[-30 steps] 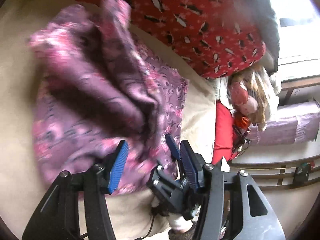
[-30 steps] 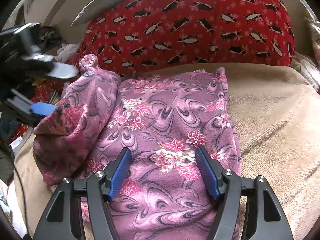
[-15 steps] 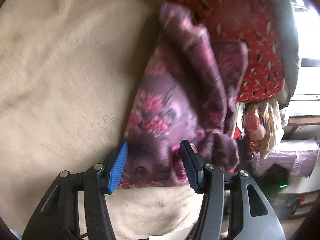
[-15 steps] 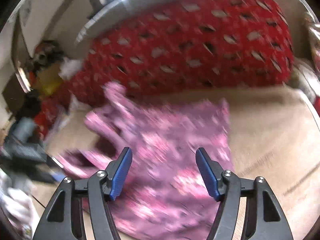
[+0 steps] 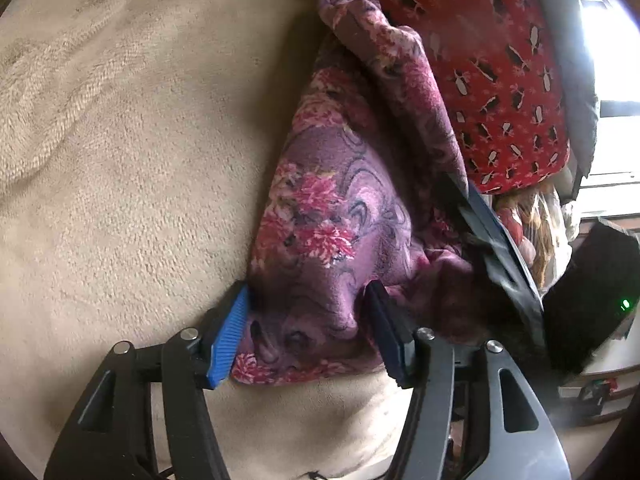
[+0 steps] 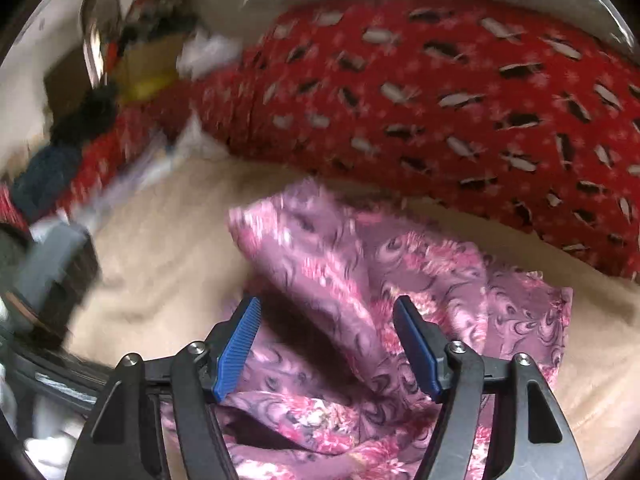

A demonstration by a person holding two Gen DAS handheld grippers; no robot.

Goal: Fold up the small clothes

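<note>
A: Count for me. Garments?

B: One. A purple floral garment (image 5: 320, 240), fleecy, rumpled into a heap on the beige blanket (image 5: 120, 180). Its far edge lies against the red penguin-print cushion (image 5: 500, 60).

A: Cushions?

B: One red one, across the back of the blanket. In the right wrist view the same garment (image 6: 400, 280) lies just below that cushion (image 6: 460, 100), with one fold standing up in a ridge.

A: Grippers?

B: Two, each with two blue-padded fingers. Left gripper (image 5: 306, 334): pointing steeply downward, low over the near corner of the garment. Its jaws have just been opening; the corner bulges up between the pads. The left pad sits at the cloth's edge, and the right pad is close against the fold, but I cannot see either one pressing. I would list it as spread around the cloth, not pinching.

A: And the other?

B: Right gripper (image 6: 332, 350): also angled downward, tilted to one side, above the near part of the garment. Its jaws have just been closing, with the raised ridge of cloth passing between them. The picture is smeared there. A gap shows beside each pad, so it is spread, nothing pinched.

A: Anything else?

B: A blurred clutter of things at the blanket's far left (image 6: 100, 120), too smeared to itemise.
</note>
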